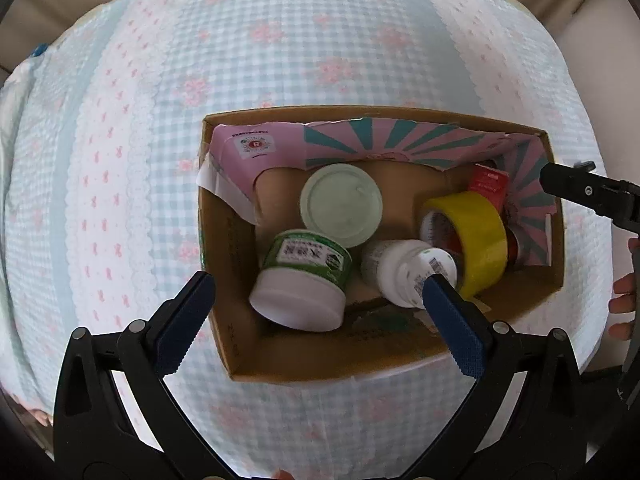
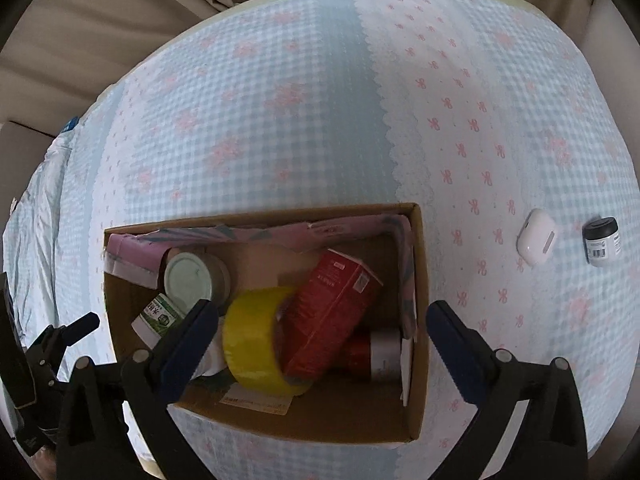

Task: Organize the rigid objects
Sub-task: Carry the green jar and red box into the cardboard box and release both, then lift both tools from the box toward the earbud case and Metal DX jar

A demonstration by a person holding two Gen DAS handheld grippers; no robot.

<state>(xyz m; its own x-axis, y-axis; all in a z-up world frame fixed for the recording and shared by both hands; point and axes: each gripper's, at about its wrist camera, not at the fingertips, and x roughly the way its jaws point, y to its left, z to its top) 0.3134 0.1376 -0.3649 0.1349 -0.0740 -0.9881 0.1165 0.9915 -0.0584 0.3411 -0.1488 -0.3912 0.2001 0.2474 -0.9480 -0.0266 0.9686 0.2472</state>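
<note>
An open cardboard box [image 1: 304, 364] on the bed holds a green jar with a white lid [image 1: 304, 276], a pale green lidded tub [image 1: 341, 204], a white bottle [image 1: 400, 268], a yellow tape roll [image 1: 476, 236] and a red carton [image 2: 332, 320]. My left gripper [image 1: 318, 284] hangs open above the box's left half, nothing between its fingers; its right fingertip [image 1: 438, 288] overlaps the bottle. My right gripper [image 2: 322, 308] stands open over the carton and tape [image 2: 256, 336], holding nothing. A red and silver can [image 2: 376, 354] lies partly under the carton.
A white earbud case [image 2: 536, 242] and a small dark jar [image 2: 602, 240] lie on the checked bedsheet [image 2: 280, 120] to the right of the box [image 2: 300, 420]. Pink patterned paper [image 1: 360, 140] lines the box's far wall. A person's fingers [image 1: 624, 292] show at the right edge.
</note>
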